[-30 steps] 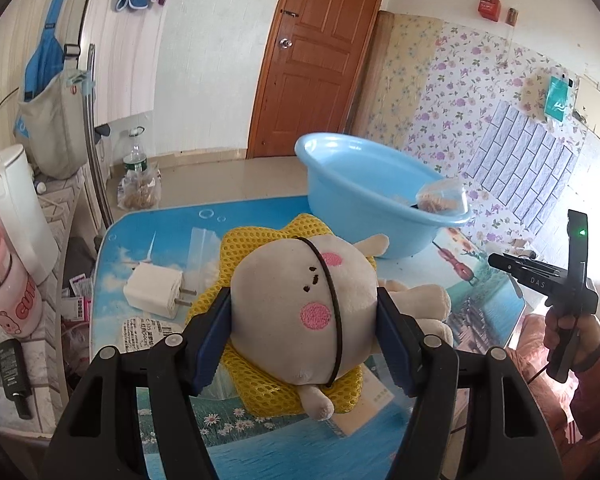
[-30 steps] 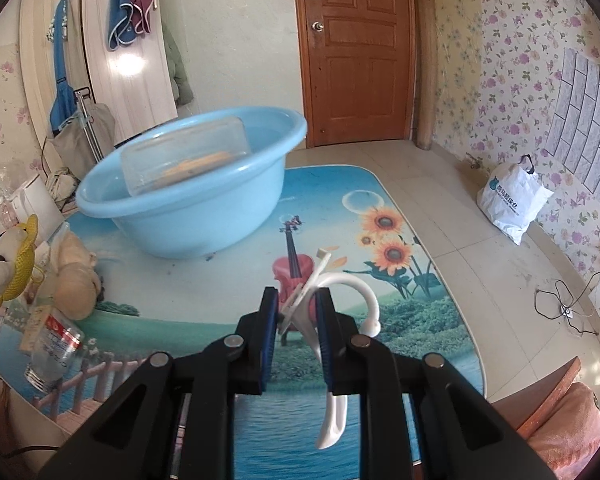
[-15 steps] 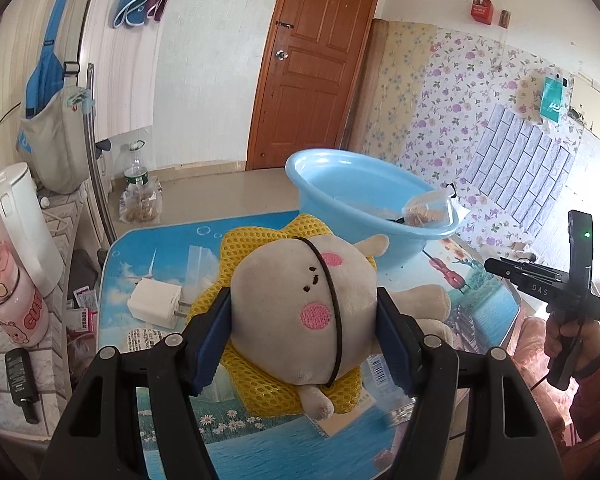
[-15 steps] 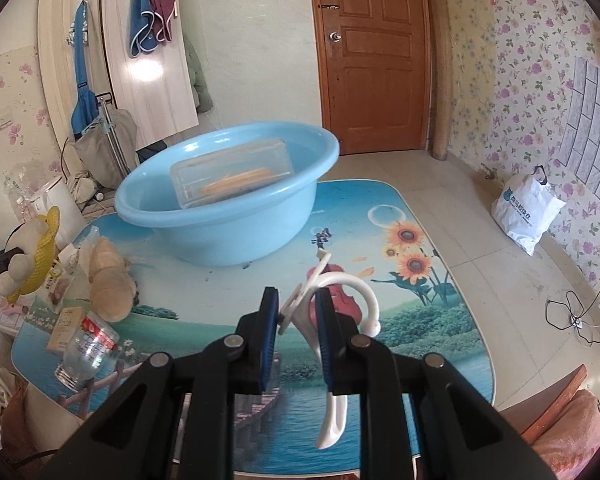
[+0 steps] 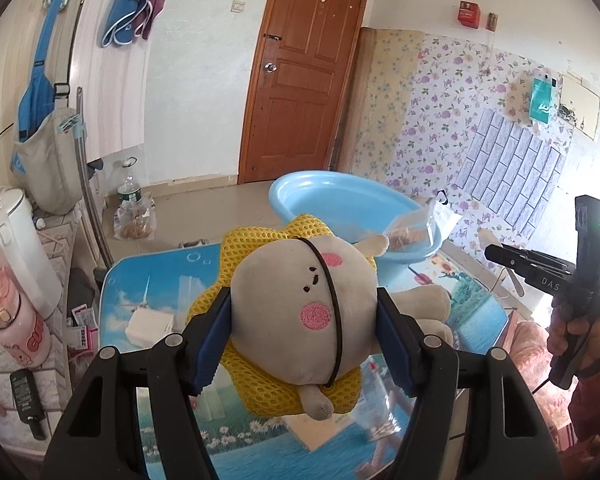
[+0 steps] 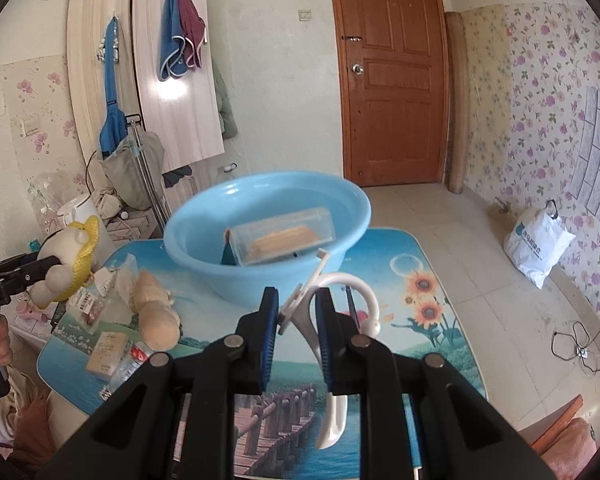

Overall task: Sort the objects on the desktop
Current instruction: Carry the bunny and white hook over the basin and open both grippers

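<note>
My left gripper (image 5: 303, 322) is shut on a beige plush toy (image 5: 300, 312) with pink cheeks and a yellow mesh hat, held in the air above the table; the same plush toy (image 6: 66, 260) shows at the far left of the right wrist view. My right gripper (image 6: 298, 314) is shut on a white plastic hook (image 6: 340, 312), whose curved loop rises past the pads and whose tail hangs below. A light blue basin (image 6: 268, 236) stands on the table ahead, holding a clear plastic box (image 6: 284, 236). The basin (image 5: 340, 204) lies behind the plush in the left wrist view.
The table (image 6: 432, 280) has a printed scenery cover. On its left lie a beige plush piece (image 6: 156, 312), packets, a small box (image 6: 106, 354) and a white charger (image 5: 148, 322). A white kettle (image 5: 16, 248) stands at the left, a white bag (image 6: 538, 242) on the floor.
Both grippers have risen with their loads. The basin sits lower in both views and its inside now shows in the right wrist view.
</note>
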`<state>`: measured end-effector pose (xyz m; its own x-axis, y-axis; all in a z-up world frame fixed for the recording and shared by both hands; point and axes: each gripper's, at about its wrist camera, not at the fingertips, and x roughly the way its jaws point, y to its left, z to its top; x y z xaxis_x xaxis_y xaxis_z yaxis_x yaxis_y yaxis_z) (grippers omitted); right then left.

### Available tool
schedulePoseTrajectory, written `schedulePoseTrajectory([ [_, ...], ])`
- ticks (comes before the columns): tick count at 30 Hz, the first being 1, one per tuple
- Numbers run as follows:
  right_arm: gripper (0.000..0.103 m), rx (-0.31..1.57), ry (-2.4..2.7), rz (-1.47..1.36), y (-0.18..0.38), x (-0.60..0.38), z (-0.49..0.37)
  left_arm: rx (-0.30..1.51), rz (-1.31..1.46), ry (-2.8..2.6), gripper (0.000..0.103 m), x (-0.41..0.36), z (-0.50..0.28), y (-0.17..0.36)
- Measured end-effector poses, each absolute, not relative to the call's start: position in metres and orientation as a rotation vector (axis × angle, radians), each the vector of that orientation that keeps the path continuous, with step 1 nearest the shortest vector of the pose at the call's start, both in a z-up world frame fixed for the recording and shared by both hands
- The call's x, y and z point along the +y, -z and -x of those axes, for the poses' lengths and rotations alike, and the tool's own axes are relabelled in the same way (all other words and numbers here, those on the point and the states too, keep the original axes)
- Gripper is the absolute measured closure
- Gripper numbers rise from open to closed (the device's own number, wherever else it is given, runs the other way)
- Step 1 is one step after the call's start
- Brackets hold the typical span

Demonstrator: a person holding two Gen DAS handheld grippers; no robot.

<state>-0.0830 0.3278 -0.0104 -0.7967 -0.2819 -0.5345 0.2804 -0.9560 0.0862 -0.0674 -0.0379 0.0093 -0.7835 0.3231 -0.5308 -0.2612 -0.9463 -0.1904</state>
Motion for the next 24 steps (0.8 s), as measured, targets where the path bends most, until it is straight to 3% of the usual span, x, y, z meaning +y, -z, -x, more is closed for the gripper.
schedulePoseTrajectory([
  [24,0.084,0.078,2.671,-0.841,0.015,0.292,0.166,-0.042,0.828,-2.573,0.035,0.022,0.154,-0.019],
])
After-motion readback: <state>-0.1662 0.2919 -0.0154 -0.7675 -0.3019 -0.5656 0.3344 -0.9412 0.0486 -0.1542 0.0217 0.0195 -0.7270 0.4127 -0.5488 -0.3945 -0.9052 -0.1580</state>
